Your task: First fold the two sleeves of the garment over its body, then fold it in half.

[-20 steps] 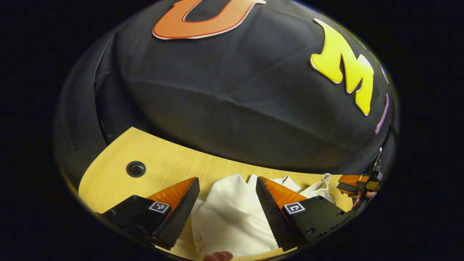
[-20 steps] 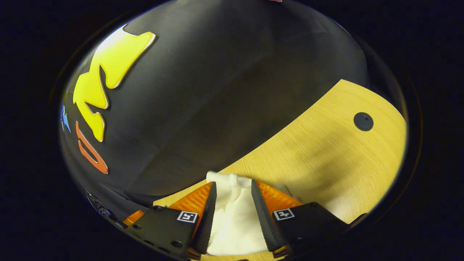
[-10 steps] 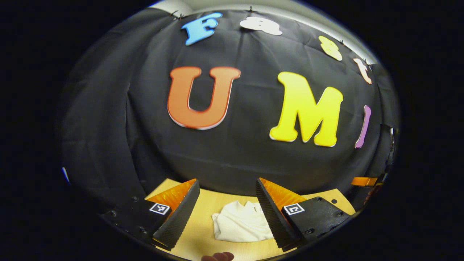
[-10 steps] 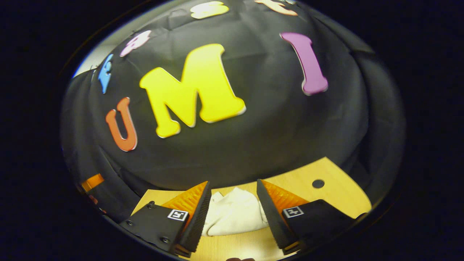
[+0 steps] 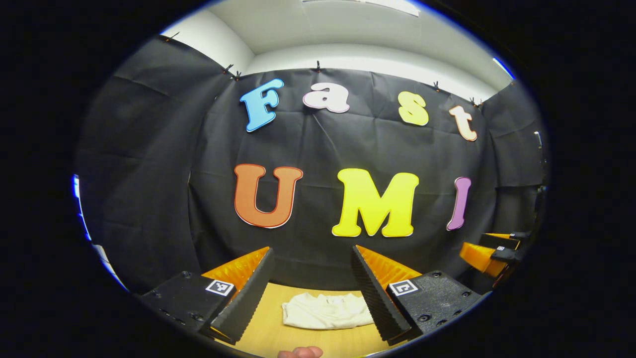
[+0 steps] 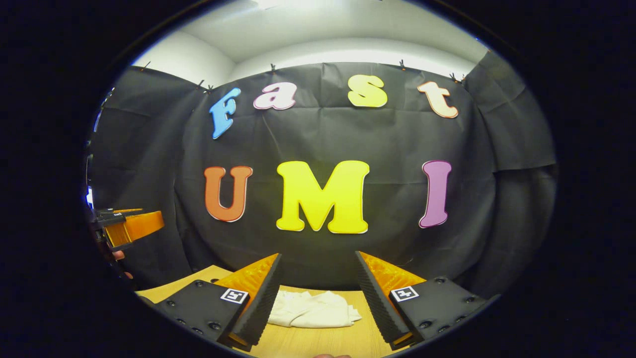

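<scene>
A cream garment (image 5: 325, 311) lies folded into a small flat bundle on the wooden table (image 5: 268, 338); the right gripper view shows the garment (image 6: 310, 309) from a slightly different angle. My left gripper (image 5: 312, 261) is open, raised well above and back from the bundle, with nothing between its fingers. My right gripper (image 6: 317, 266) is likewise open and empty, held level and away from the cloth. At the far right of the left gripper view the right gripper (image 5: 489, 251) shows again. The left gripper (image 6: 126, 226) sits at the left edge of the right gripper view.
The wooden table (image 6: 318, 343) runs up to the booth's black cloth wall (image 5: 323, 144) just behind the garment. A fingertip (image 5: 300, 352) shows at the bottom edge of the left gripper view, and a hand (image 6: 118, 256) holds the left gripper.
Both grippers have lifted up and pulled back from the garment, tilting from looking down at the table to looking level at the wall. The garment stayed on the table, now smaller.
</scene>
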Demonstrator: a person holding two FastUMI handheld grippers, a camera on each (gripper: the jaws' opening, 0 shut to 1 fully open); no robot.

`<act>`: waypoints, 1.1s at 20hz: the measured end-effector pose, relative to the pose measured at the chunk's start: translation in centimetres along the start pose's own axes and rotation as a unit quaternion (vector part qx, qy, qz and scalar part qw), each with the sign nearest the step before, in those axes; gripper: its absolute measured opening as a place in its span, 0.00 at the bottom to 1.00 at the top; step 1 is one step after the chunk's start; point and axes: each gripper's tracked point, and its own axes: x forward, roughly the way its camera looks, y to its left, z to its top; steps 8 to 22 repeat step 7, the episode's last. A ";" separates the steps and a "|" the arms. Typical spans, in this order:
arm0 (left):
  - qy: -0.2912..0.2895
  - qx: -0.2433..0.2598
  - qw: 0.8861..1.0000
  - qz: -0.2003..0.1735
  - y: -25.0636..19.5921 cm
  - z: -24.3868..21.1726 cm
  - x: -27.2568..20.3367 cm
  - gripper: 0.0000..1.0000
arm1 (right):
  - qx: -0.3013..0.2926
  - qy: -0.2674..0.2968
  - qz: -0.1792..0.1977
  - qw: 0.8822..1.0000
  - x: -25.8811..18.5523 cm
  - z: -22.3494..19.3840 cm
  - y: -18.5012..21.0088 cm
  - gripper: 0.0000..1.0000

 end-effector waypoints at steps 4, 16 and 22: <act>-0.011 0.025 1.000 0.000 -0.5 -1.4 -3.0 0.97 | 0.010 0.008 -0.004 1.000 -3.1 -2.3 0.6 0.89; -0.006 0.021 1.000 -0.005 -0.7 -1.7 -3.6 0.97 | 0.038 0.019 -0.008 0.999 -4.0 -3.2 0.6 0.88; -0.006 0.021 1.000 -0.005 -0.7 -1.7 -3.6 0.97 | 0.038 0.019 -0.008 0.999 -4.0 -3.2 0.6 0.88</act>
